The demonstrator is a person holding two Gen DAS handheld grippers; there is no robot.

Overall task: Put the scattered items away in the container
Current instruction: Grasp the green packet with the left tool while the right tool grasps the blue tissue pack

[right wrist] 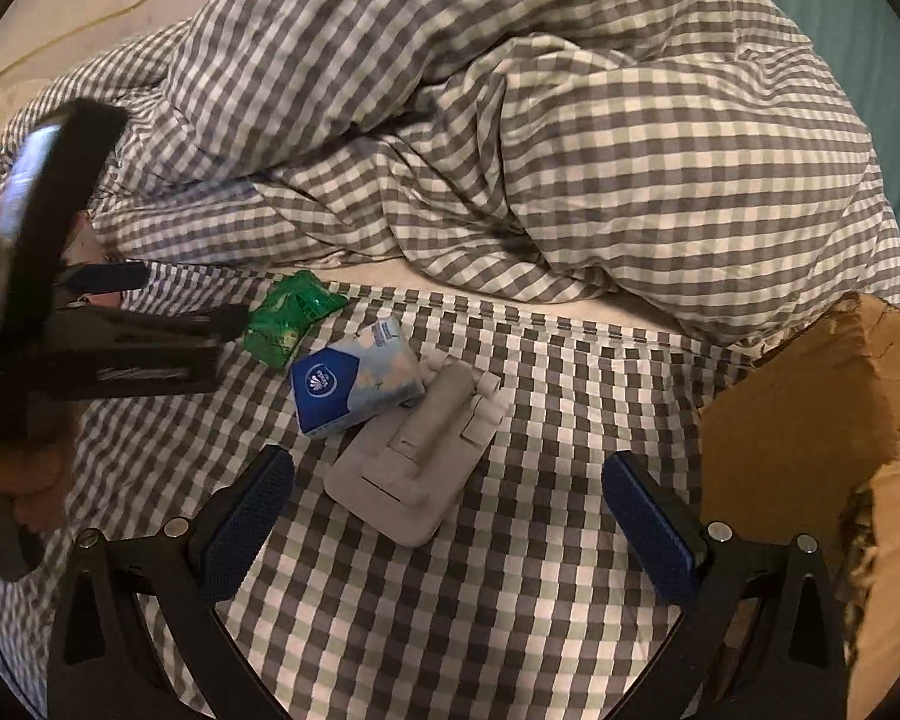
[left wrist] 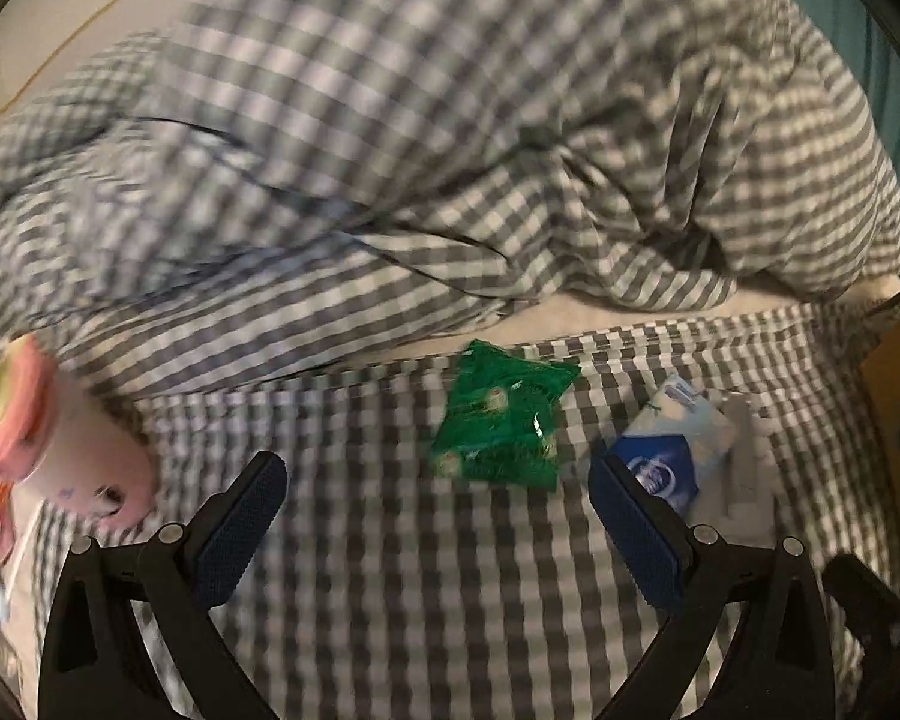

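**Risk check: both claws empty, loose items on soft bedding**

Left wrist view: your left gripper (left wrist: 438, 516) is spread wide with nothing between the pads. The green packet (left wrist: 501, 417) lies flat on the checked sheet (left wrist: 390, 600) just ahead, a little right of centre. The blue tissue pack (left wrist: 675, 441) sits just beside your right finger, partly hidden behind it, with the grey stand (left wrist: 744, 468) touching its far side. A pink plush item (left wrist: 84, 462) lies at the left edge (frame is motion-blurred, so I can't say what it is). Risk: if you drop straight down, the right finger may catch the tissue pack and shove it. The slick packet could also slide on the fabric as the fingers close, or you pinch sheet along with it.

Right wrist view: your right gripper (right wrist: 450, 516) is also wide open and holding nothing. The grey stand (right wrist: 420, 462) lies between the fingers, slightly ahead, its top end touching the tissue pack (right wrist: 354, 378); the green packet (right wrist: 291, 315) lies beyond that. The cardboard box (right wrist: 810, 420) stands to the right, near the sheet's edge. Risks: the stand is rigid and hinged-looking, so it may pivot or fold in the grip. The left gripper (right wrist: 234, 318) is near the packet, so both arms could crowd the same cluster.
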